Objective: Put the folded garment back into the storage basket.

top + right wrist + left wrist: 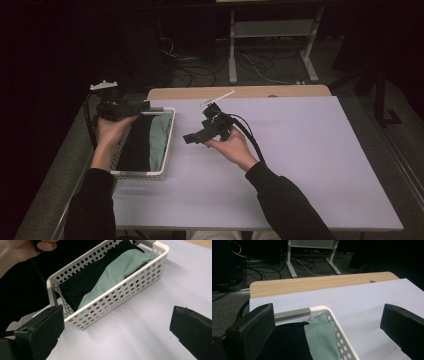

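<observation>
High view, pale table (310, 165), dark room, floor cables (200, 70).

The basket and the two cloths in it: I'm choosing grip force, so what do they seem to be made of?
The basket looks like rigid white plastic, matt: even round holes, smooth rounded rim. The green cloth and the black cloth look like soft fabric, since they lie in folds and sag to the basket's shape. The fibre can't be told.

No readable text, no label, brand, number or sign on any surface, in the high view or either gripper view
</observation>
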Available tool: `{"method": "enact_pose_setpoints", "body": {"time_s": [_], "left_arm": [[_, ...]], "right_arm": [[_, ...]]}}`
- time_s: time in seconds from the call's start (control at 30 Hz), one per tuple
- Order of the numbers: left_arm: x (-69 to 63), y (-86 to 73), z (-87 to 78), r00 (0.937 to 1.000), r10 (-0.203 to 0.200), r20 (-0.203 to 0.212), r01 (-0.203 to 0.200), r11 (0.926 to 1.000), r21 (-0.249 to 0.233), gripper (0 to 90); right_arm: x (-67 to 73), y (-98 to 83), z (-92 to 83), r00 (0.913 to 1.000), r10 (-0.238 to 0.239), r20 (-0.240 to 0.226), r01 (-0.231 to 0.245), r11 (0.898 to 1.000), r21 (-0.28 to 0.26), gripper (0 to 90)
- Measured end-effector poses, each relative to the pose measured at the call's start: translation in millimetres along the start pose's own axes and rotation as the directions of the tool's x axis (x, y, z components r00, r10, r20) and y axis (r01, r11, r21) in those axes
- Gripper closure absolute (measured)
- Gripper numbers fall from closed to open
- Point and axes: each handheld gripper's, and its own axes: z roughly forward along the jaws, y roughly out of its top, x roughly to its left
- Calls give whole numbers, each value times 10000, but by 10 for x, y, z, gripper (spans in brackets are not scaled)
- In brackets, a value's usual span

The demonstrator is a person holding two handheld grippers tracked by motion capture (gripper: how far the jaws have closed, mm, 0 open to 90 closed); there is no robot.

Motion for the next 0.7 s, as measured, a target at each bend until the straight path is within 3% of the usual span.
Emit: {"method": "enact_pose_setpoints", "body": {"time_s": [0.27, 0.5, 0.7], "left_arm": [[-34, -61, -107, 9999, 118, 109, -116, 9998, -172, 0], [-103, -142, -213, 9992, 340, 201, -331, 9985, -440, 0], [-166, -198, -274, 9984, 415, 380, -390, 9972, -642, 0]], "right_arm": [[-62, -26, -127, 9994, -314, 154, 313, 9995, 35, 0], [-98, -58, -254, 9975, -657, 277, 665, 9974, -279, 0], [-155, -82, -350, 9972, -610, 435, 618, 9979, -172, 0]]}}
